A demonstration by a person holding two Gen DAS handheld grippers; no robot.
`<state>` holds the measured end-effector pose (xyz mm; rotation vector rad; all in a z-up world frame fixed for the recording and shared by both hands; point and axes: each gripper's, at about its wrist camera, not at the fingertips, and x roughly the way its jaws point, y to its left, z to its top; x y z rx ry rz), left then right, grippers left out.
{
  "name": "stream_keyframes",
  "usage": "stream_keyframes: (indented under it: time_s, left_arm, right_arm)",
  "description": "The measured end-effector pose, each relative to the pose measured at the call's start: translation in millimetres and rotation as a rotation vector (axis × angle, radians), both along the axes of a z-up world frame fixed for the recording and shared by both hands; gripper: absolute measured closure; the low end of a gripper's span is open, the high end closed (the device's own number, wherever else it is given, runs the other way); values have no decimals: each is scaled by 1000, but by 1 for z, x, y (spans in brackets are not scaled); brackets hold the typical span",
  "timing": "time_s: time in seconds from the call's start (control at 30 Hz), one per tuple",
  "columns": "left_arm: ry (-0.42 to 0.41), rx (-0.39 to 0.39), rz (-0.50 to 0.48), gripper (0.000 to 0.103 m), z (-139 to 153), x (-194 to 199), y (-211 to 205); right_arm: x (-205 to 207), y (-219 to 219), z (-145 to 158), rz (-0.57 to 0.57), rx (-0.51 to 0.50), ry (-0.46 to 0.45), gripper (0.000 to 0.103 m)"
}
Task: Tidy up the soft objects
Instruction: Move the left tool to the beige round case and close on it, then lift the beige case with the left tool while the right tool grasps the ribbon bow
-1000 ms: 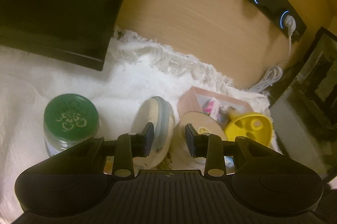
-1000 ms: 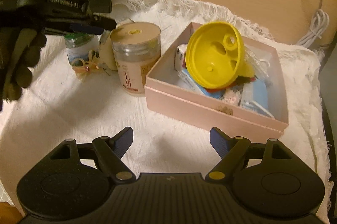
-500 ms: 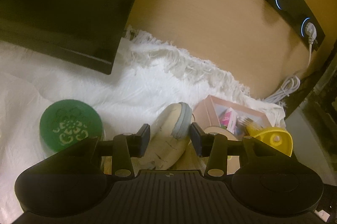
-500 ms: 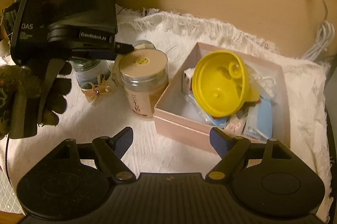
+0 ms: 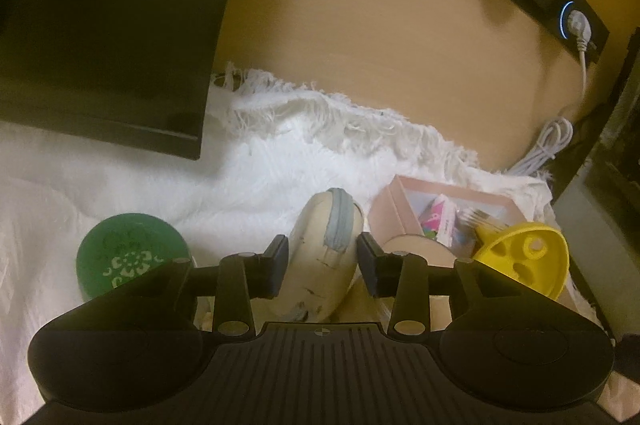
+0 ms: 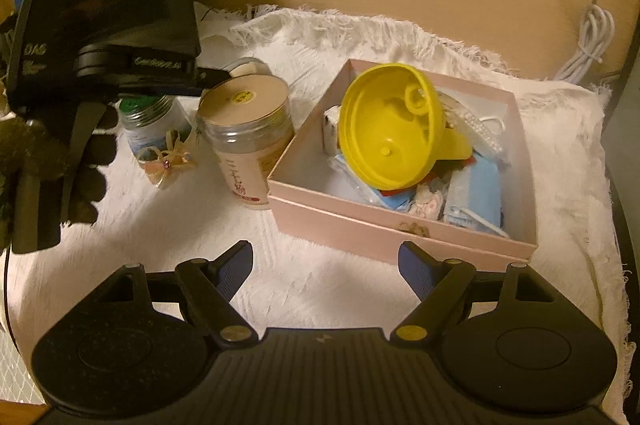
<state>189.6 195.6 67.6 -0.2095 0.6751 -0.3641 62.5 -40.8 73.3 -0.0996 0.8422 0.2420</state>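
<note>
Cream pouch [image 5: 324,253] with grey zip pinched in left gripper [image 5: 322,261], above white cloth [image 5: 280,177], right gripper [image 6: 326,269] spread wide, near pink box [image 6: 400,229] holding yellow funnel [image 6: 390,125]

A white fuzzy cloth [image 6: 320,289] with a frayed edge covers the top. On it sit a pink box [image 6: 384,229], a tan-lidded jar [image 6: 248,137], a green-lidded jar [image 6: 150,121] and a little ribbon bow [image 6: 170,161].
</note>
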Motion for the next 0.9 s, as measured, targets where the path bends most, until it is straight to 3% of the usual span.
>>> stream_keyframes:
  time_s: [0.23,0.3,0.37,0.5,0.53,0.57,0.67,0.8,0.9]
  left_arm:
    - [13,40,3,58,7,12,-8]
    - [7,67,0,59,10,13,-8]
    - [10,77,-18,59,11,12,-7]
    - [15,72,-53,59,8,9,-8]
    - [10,76,-53,59,8,8,-9]
    - [8,78,-54,60,8,7,-9]
    - [13,66,-60,60,8,7,-8]
    - [21,42,-83,61,8,9,-1]
    - [20,23,-107,63,9,7,5]
  right_arm:
    - [-1,6,1,23,2,15,24]
    - [7,2,23,36,94,18,25]
    - [26,0,50,49,168,4,25]
    - [98,6,83,45,187,21,25]
    - [122,11,82,43,176,41,32]
    - [143,17,78,44,159,64,45]
    - [195,41,57,17,132,172,67]
    - [228,58,27,-6,182,310,76]
    - [229,64,21,1,196,303,76]
